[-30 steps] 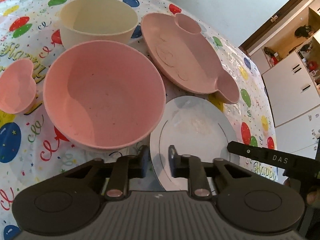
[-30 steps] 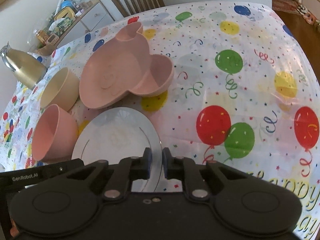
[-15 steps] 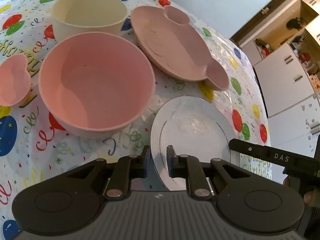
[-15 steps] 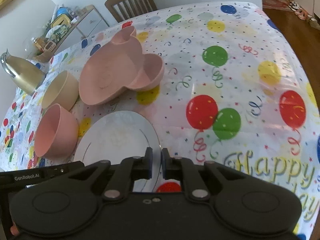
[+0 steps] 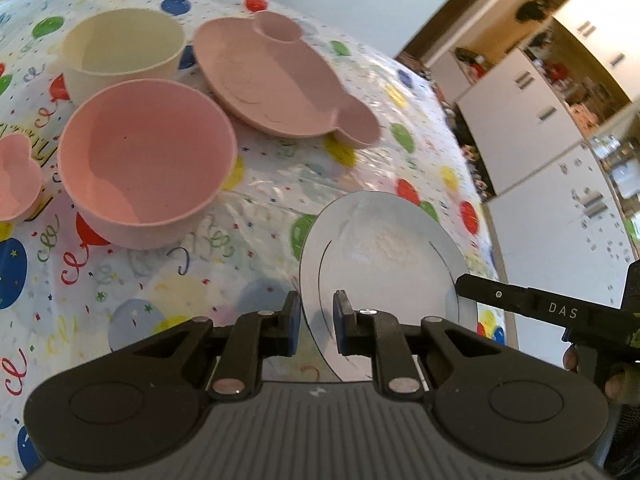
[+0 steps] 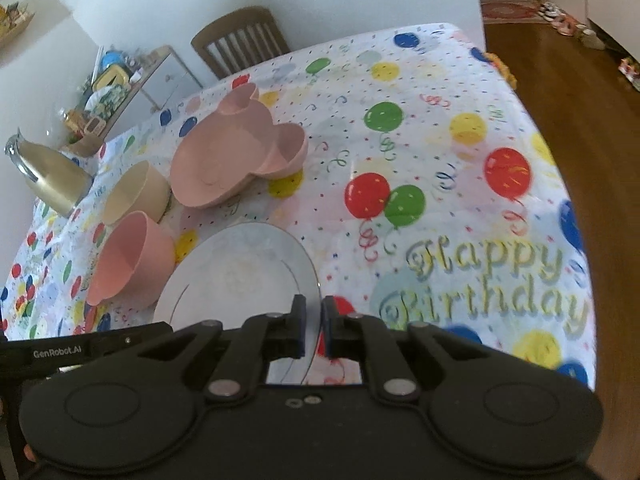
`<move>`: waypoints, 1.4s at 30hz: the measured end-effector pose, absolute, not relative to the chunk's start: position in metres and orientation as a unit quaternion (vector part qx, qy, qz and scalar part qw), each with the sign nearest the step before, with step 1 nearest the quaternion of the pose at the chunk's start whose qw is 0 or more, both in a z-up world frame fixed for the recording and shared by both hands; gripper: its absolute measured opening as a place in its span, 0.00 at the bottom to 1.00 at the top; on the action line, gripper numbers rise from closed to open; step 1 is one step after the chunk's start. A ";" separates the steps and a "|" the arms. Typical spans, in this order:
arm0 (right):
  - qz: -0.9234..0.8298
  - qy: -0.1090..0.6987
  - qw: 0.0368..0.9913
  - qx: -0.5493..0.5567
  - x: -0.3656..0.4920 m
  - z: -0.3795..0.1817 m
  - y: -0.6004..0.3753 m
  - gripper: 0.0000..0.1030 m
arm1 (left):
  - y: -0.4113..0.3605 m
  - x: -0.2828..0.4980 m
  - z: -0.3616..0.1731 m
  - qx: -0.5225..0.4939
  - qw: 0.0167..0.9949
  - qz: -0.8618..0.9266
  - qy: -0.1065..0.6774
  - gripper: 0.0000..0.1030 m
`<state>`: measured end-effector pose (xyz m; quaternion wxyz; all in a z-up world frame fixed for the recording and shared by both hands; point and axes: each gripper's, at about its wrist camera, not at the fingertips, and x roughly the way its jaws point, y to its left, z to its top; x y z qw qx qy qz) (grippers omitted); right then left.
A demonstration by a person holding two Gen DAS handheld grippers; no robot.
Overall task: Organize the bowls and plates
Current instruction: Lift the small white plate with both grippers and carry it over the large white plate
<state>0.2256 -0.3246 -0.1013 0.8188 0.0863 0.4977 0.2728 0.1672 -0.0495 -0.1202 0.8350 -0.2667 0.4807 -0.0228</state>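
Both grippers grip a white plate (image 5: 384,256) by its rim, one on each side, and hold it above the table. My left gripper (image 5: 316,320) is shut on the plate's left edge. My right gripper (image 6: 313,326) is shut on the right edge of the plate (image 6: 240,276). A round pink bowl (image 5: 148,160) stands to the left, with a cream bowl (image 5: 124,52) behind it. A pink bear-shaped plate (image 5: 280,80) lies at the back. A small pink bear-shaped dish (image 5: 16,180) sits at the far left edge.
The table wears a balloon-print birthday cloth (image 6: 440,200). A gold metal jug (image 6: 48,176) stands at the far left corner. A wooden chair (image 6: 240,40) stands behind the table. White cabinets (image 5: 540,140) stand to the right, beyond the table's edge.
The white plate has risen off the table and come back toward the near right, away from the pink bowl. Both grippers stay shut on its rim.
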 end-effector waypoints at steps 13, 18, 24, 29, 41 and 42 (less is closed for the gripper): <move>0.198 0.477 0.846 0.135 0.145 -0.087 -0.363 0.06 | -0.076 0.136 -0.110 -0.226 0.830 -0.111 0.497 0.16; 0.169 0.472 0.851 0.156 0.113 -0.090 -0.381 0.06 | -0.093 0.123 -0.108 -0.198 0.827 -0.145 0.505 0.16; 0.141 0.474 0.852 0.171 0.082 -0.100 -0.395 0.06 | -0.107 0.113 -0.116 -0.174 0.818 -0.168 0.522 0.16; 0.125 0.480 0.849 0.182 0.065 -0.111 -0.401 0.06 | -0.117 0.106 -0.126 -0.152 0.810 -0.180 0.537 0.16; 0.113 0.496 0.841 0.183 0.054 -0.129 -0.404 0.06 | -0.126 0.102 -0.139 -0.121 0.800 -0.186 0.557 0.16; 0.113 0.496 0.841 0.184 0.055 -0.129 -0.404 0.06 | -0.127 0.103 -0.140 -0.121 0.799 -0.187 0.558 0.16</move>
